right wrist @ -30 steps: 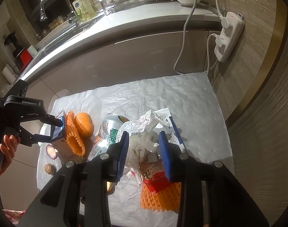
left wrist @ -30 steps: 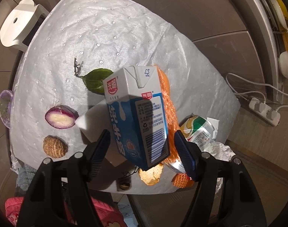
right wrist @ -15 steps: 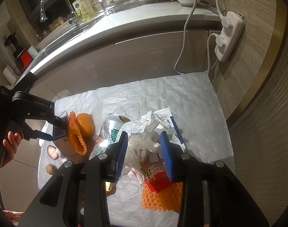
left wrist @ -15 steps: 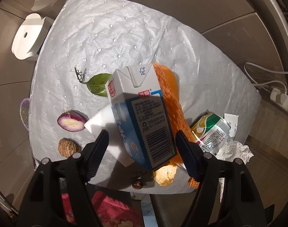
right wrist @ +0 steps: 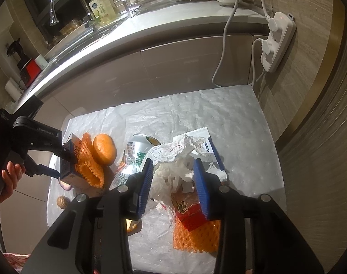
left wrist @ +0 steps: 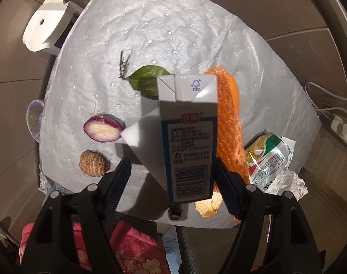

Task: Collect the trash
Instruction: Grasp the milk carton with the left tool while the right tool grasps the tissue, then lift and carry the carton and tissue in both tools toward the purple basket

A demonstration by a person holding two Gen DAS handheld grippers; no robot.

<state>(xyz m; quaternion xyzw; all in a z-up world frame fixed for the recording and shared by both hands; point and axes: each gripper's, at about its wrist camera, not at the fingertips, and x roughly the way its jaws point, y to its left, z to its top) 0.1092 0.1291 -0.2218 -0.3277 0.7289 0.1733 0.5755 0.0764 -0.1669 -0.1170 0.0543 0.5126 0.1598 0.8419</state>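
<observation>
Fingers of the left gripper stand wide apart around the milk carton, which leans against the right-hand pad while the left-hand pad is clear of it; whether that counts as a hold I cannot tell, though the right wrist view shows the carton sitting between the two black arms. Compared with a second ago, the carton has turned from a slanted pose to nearly square with the camera, barcode face forward, and it fills more of the view, so the left gripper seems to be lining up on it for a lift. Just beside the carton lies the orange foam net, touching its right edge, with the drink can and crumpled paper beyond that. Further out on the white sheet over the counter sit the onion half, the brown root piece and the green leaf. The right gripper has barely moved: its blue fingers hang open above the heap of white wrappers and the red packet, gripping nothing. Judging by this, collection has hardly begun; nearly all the trash is still spread out.
</observation>
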